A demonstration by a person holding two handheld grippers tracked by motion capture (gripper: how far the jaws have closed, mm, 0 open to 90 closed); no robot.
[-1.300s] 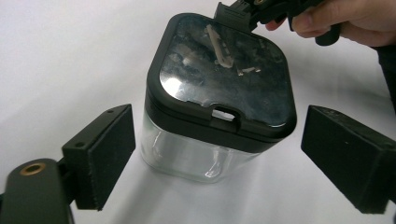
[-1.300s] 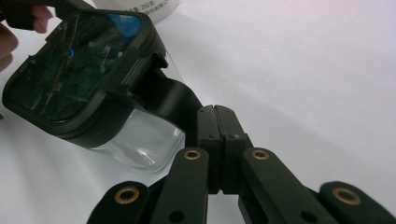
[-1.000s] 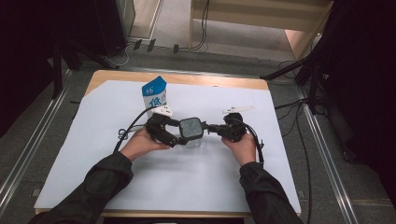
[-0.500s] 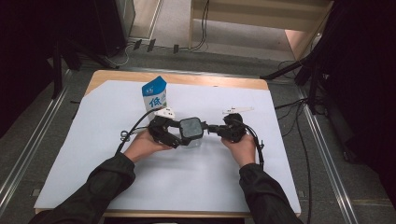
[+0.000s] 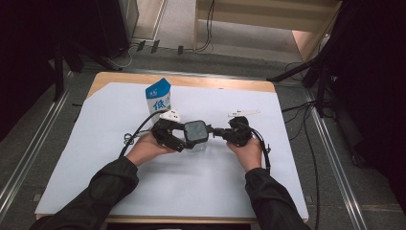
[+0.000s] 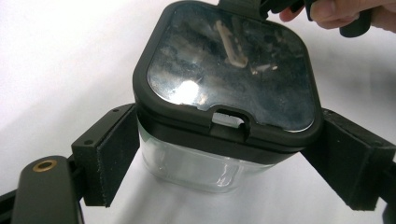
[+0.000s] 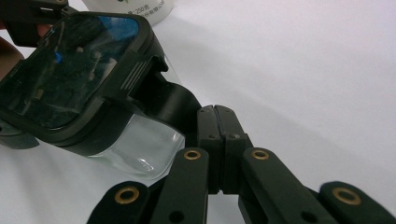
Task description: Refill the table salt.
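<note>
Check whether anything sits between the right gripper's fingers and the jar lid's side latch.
Nothing visible does. The right gripper has its fingers shut right at the black latch of the jar lid, while the left gripper clamps the clear jar from both sides.

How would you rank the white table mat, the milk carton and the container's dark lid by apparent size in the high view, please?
1. White table mat
2. Milk carton
3. Dark lid, close to the carton, so that order is unsure.

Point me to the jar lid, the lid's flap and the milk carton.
lid [image 6: 229, 65] left gripper view, glossy top
flap [image 7: 175, 105] right gripper view, black tab
carton [image 5: 159, 99] high view, front face
</note>
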